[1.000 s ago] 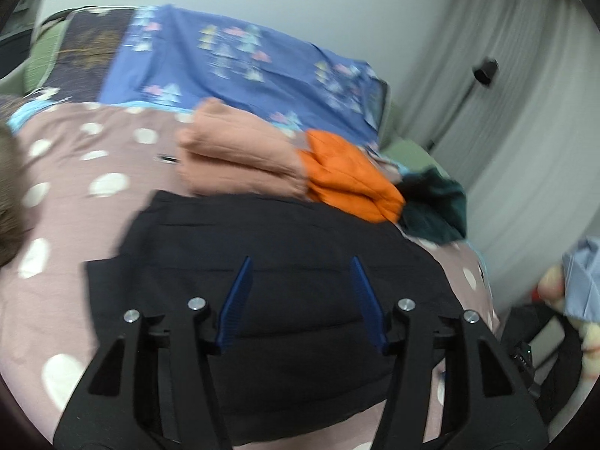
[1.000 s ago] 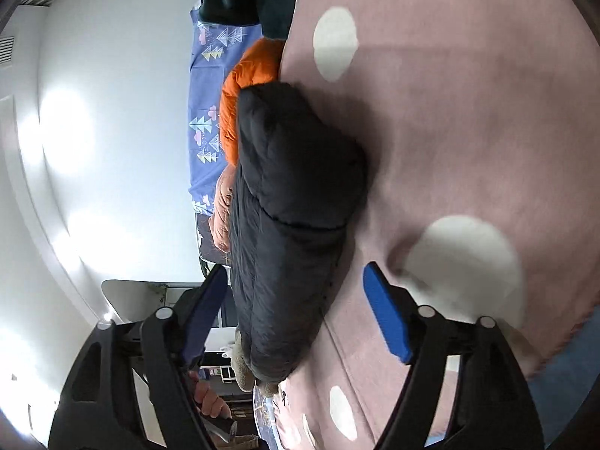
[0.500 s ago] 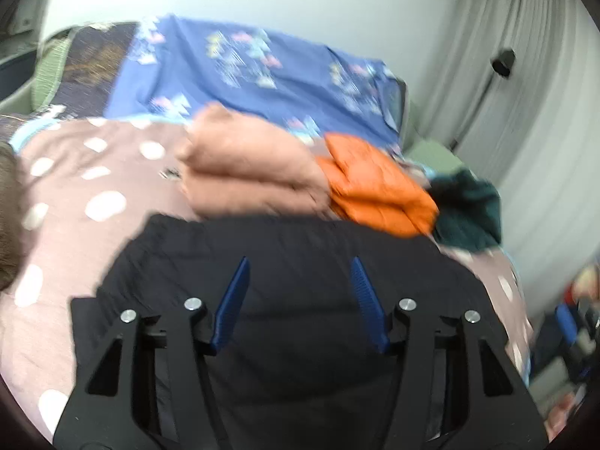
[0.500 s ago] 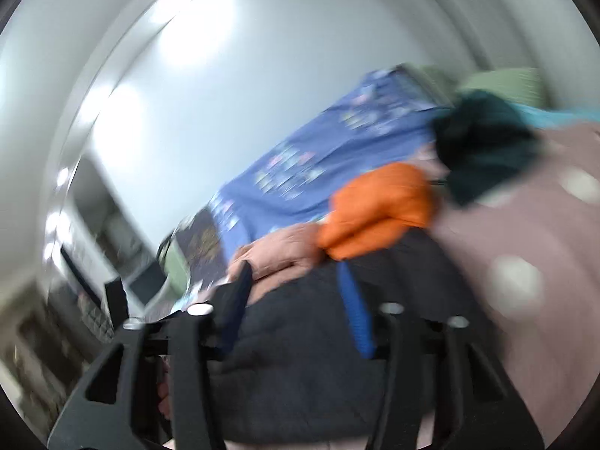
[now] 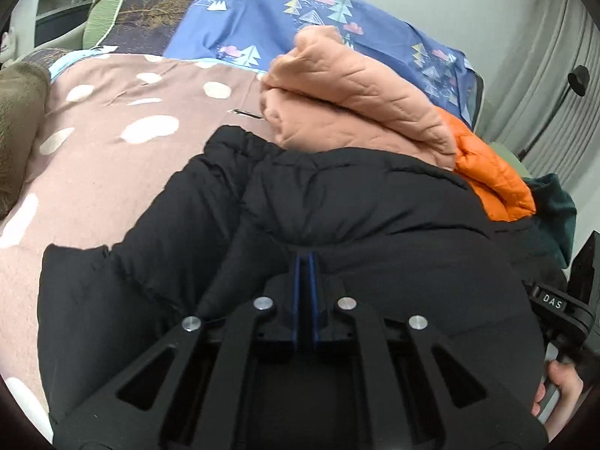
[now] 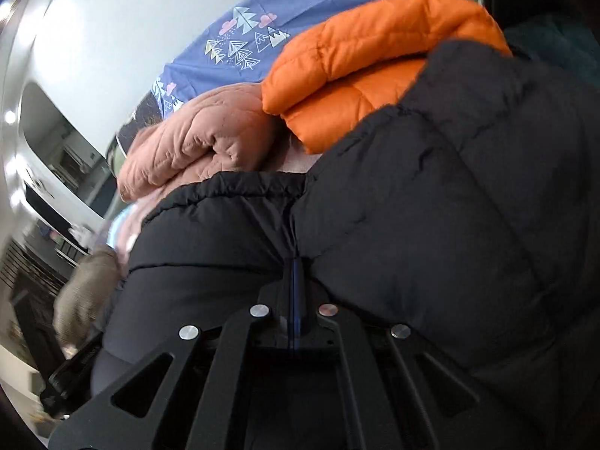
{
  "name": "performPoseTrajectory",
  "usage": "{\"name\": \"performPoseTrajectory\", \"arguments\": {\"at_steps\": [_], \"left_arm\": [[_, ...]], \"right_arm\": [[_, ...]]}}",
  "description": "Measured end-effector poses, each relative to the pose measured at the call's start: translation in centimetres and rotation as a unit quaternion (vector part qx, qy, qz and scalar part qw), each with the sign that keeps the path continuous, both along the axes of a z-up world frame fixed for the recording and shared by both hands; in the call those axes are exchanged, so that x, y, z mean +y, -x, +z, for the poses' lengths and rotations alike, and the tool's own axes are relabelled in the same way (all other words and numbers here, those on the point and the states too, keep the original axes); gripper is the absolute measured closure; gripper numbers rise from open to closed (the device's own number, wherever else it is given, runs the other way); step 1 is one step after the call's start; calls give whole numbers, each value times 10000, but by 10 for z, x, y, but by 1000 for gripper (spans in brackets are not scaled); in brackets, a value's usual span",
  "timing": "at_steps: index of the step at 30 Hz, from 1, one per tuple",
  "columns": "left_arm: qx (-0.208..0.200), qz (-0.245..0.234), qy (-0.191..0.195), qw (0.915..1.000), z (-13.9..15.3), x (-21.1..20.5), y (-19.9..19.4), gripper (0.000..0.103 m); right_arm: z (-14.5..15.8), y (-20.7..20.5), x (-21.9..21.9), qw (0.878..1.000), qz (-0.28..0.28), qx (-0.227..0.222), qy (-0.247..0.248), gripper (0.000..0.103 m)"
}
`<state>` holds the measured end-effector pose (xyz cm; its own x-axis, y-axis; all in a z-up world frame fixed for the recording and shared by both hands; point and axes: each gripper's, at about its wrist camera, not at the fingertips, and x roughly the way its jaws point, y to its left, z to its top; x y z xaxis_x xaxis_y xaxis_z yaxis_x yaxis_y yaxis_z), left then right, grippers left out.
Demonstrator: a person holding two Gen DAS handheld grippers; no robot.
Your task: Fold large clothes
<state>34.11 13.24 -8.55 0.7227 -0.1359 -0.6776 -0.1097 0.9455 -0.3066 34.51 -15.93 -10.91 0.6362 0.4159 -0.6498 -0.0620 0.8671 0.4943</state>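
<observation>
A black puffer jacket (image 5: pixel 337 206) lies folded on the pink dotted bedspread (image 5: pixel 112 120). It also fills the right wrist view (image 6: pixel 431 225). My left gripper (image 5: pixel 305 258) is shut on a pinch of the jacket's fabric at its near edge. My right gripper (image 6: pixel 296 262) is shut on the jacket's fabric too, near a seam. The right hand and its gripper handle show at the left wrist view's right edge (image 5: pixel 558 341).
A folded peach quilted jacket (image 5: pixel 356 93) and an orange puffer (image 5: pixel 491 172) lie just behind the black jacket, with a dark green garment (image 5: pixel 555 206) to the right. A blue patterned cover (image 5: pixel 318 18) is at the headboard. A brown blanket (image 5: pixel 18 120) lies left.
Both grippers were open above the black jacket; now both have come down and shut on its fabric. The right gripper swung round from the jacket's side to its near edge.
</observation>
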Motion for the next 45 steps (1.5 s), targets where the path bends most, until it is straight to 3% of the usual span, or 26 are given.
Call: {"name": "performPoseTrajectory", "arguments": {"at_steps": [9, 12, 16, 19, 21, 24, 26, 27, 29, 31, 34, 38, 45], "left_arm": [[87, 146, -41, 9998, -10, 5, 3, 98], [132, 112, 132, 9998, 5, 5, 5, 96], [-208, -197, 425, 9987, 40, -15, 15, 96], [-421, -395, -1, 9983, 60, -33, 6, 96], [-364, -241, -337, 9985, 60, -27, -9, 96], [91, 107, -608, 9981, 37, 3, -32, 96], [437, 313, -468, 9975, 13, 28, -42, 96], [514, 391, -213, 9977, 1, 42, -44, 97], [492, 461, -6, 9977, -7, 54, -43, 101], [443, 459, -98, 9979, -12, 53, -43, 101], [434, 498, -107, 9978, -22, 53, -43, 101], [438, 594, 162, 9971, -29, 64, -41, 101], [445, 613, 119, 9971, -31, 63, -40, 101]], "right_arm": [[-1, 8, 3, 9998, 60, 45, 199, 103], [27, 25, -6, 9993, 43, -342, 160, 100], [68, 33, -25, 9969, -220, -731, 171, 100], [79, 22, -43, 9946, -489, -778, 482, 100], [74, 9, -58, 9933, -670, -632, 704, 100], [49, -5, -87, 9924, -883, -235, 820, 100], [28, -7, -100, 9930, -961, -10, 682, 101], [15, -10, -106, 9933, -1012, 103, 552, 103], [0, -10, -111, 9934, -1067, 205, 369, 103], [-8, -11, -107, 9927, -1097, 236, 432, 103], [-9, -10, -101, 9912, -1121, 206, 675, 103], [-12, -8, -100, 9910, -1143, 196, 673, 103], [-13, -7, -100, 9904, -1155, 179, 737, 103]]}}
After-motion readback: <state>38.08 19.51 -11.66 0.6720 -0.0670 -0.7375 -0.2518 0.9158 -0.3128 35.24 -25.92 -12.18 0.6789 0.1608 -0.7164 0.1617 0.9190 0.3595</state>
